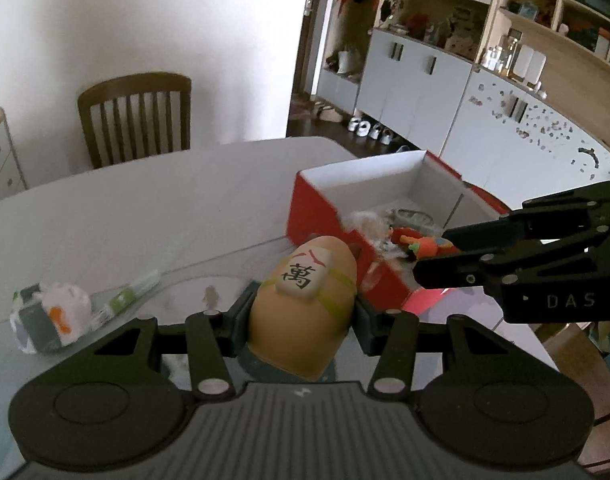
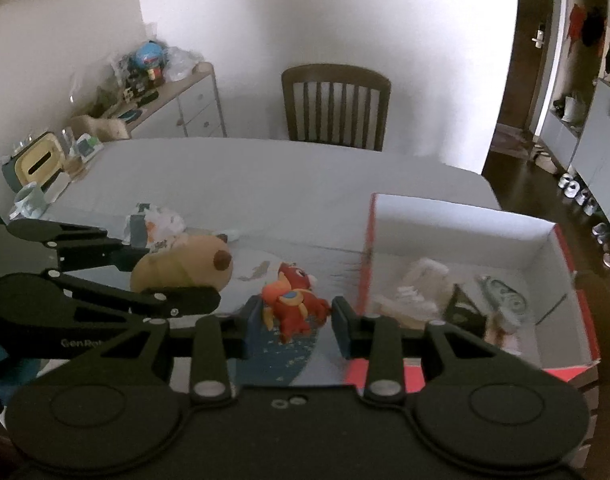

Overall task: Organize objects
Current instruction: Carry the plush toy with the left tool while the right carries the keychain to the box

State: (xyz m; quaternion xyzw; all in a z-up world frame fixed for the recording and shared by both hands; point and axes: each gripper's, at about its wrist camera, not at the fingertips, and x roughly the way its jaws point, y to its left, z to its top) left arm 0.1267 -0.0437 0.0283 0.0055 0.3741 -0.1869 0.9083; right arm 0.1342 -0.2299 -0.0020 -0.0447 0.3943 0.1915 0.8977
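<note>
The table (image 2: 265, 168), covered in a pale cloth, filled the middle of both views, with a slatted wooden chair (image 2: 336, 106) behind it at upper centre of the right wrist view. The red cardboard box (image 2: 565, 280), white inside, stood open at the right of that view and already held several items: pale crumpled pieces and a dark object, too blurred to identify. At left centre of the left wrist view a crumpled plastic packet (image 1: 49, 316) lay on the table, a thin tube-like item just beside it. The left gripper (image 1: 301, 316) was part-closed, both pads pressing the sides of a tan plush toy (image 1: 305, 312) bearing a mahjong-tile patch with a black character; the toy appeared lifted clear of the table. The right gripper (image 2: 295, 320) was narrowed further, and a small red and orange figure toy (image 2: 293, 300) sat between its pads, touching the pad at right of frame; it was judged held. In each view the other gripper intruded from the side with its toy, so the two stood near one another, just beside the box's near wall. The step in hand was judged to be the carry of both toys toward the box. The next move called for bringing each gripper over the rim into the open interior, keeping the arms from colliding, and releasing only once each toy was above a free part of the box floor.
</note>
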